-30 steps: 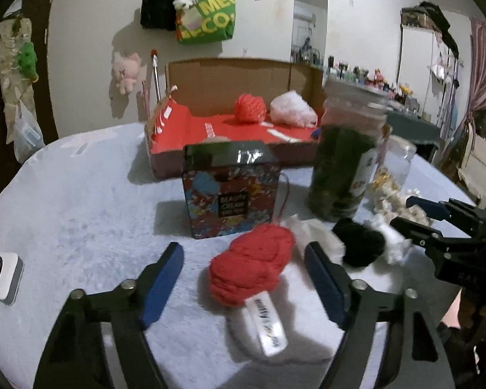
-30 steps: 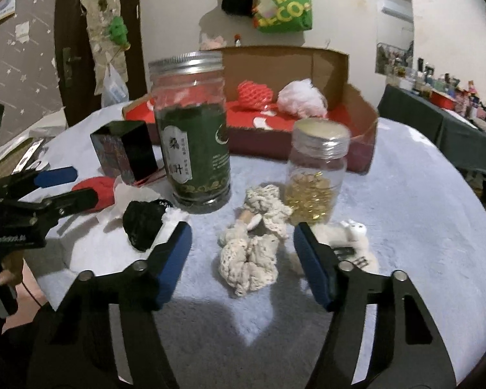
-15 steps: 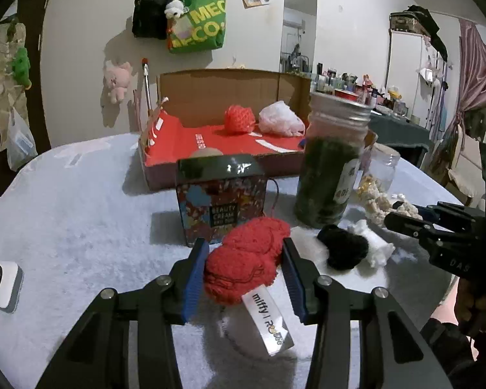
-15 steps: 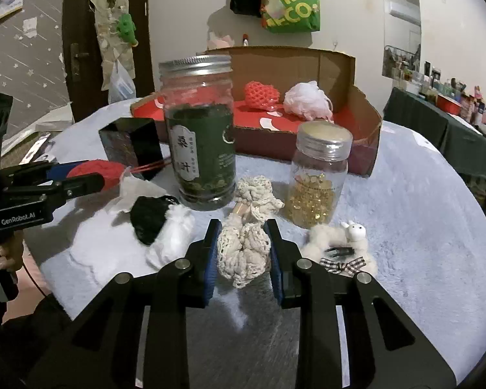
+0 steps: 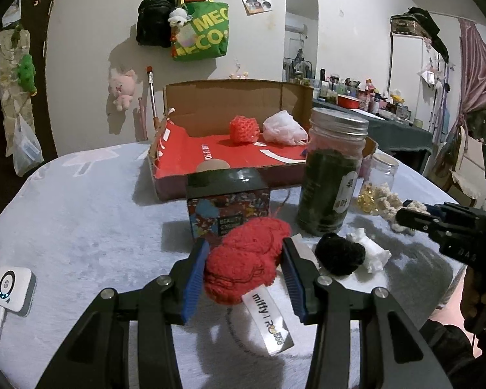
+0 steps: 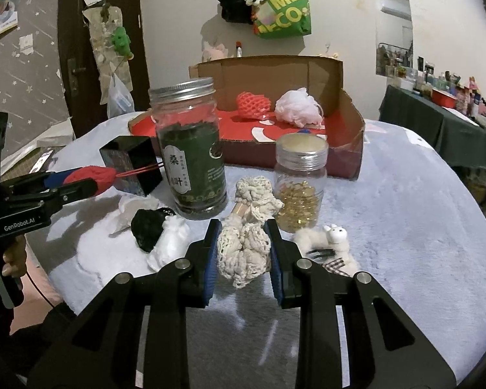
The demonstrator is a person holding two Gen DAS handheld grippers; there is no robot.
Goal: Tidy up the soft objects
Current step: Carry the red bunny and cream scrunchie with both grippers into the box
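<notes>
**Two soft items gripped, box waiting behind**

Left wrist view: the left gripper (image 5: 243,267) clamps a red knitted piece (image 5: 248,257) just above the table (image 5: 81,214), seemingly bound for the cardboard box (image 5: 230,155).

Right wrist view: the right gripper (image 6: 243,254) squeezes a cream crochet scrunchie (image 6: 244,253) before the jars, likely for the same box.

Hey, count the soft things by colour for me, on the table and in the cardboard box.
Red: 2, knitted piece, mesh ball
White or cream: 4, crochet scrunchie, pouf, sheep plush, small white piece
Black: 1, pompom
Total: 7
</notes>
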